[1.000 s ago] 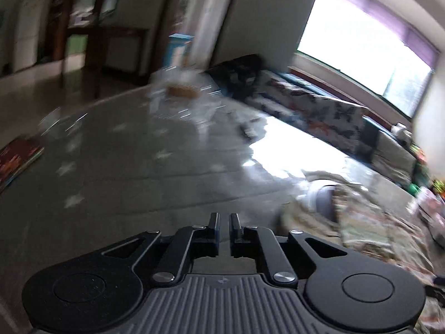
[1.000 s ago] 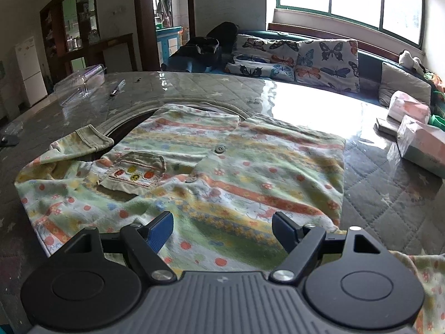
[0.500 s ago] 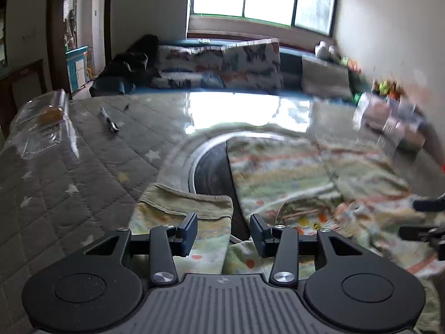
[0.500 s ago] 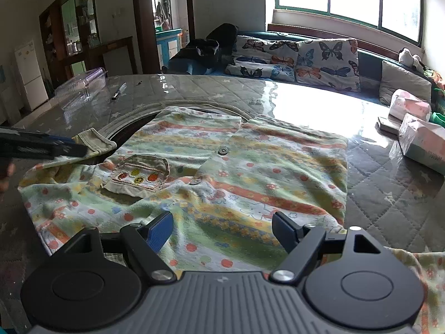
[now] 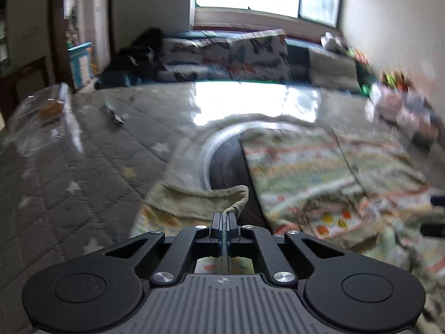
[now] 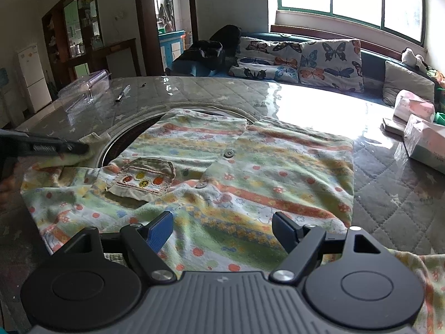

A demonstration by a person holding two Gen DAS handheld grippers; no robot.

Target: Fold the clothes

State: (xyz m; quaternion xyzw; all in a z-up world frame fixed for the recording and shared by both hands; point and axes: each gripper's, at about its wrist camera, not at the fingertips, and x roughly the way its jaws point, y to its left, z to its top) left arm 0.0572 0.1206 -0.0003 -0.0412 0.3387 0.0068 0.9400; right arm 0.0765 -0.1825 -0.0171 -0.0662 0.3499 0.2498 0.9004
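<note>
Grey quilted star-print table [image 6: 389, 194]: no readable writing anywhere. Left gripper [image 5: 224, 218] just clamped the floral striped shirt's [image 6: 250, 172] sleeve cuff [image 5: 233, 200]; right gripper [image 6: 222, 226] released above it.

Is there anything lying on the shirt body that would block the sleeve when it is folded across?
Nothing visible blocks it. The left hand-held gripper is shut on the sleeve cuff, and the shirt body carries only its own pocket and buttons. The right hand-held gripper hangs open over the near hem.

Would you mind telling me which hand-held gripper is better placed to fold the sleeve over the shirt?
Left: the left hand-held gripper is shut on the sleeve cuff; the right hand-held gripper hovers open, empty.
</note>
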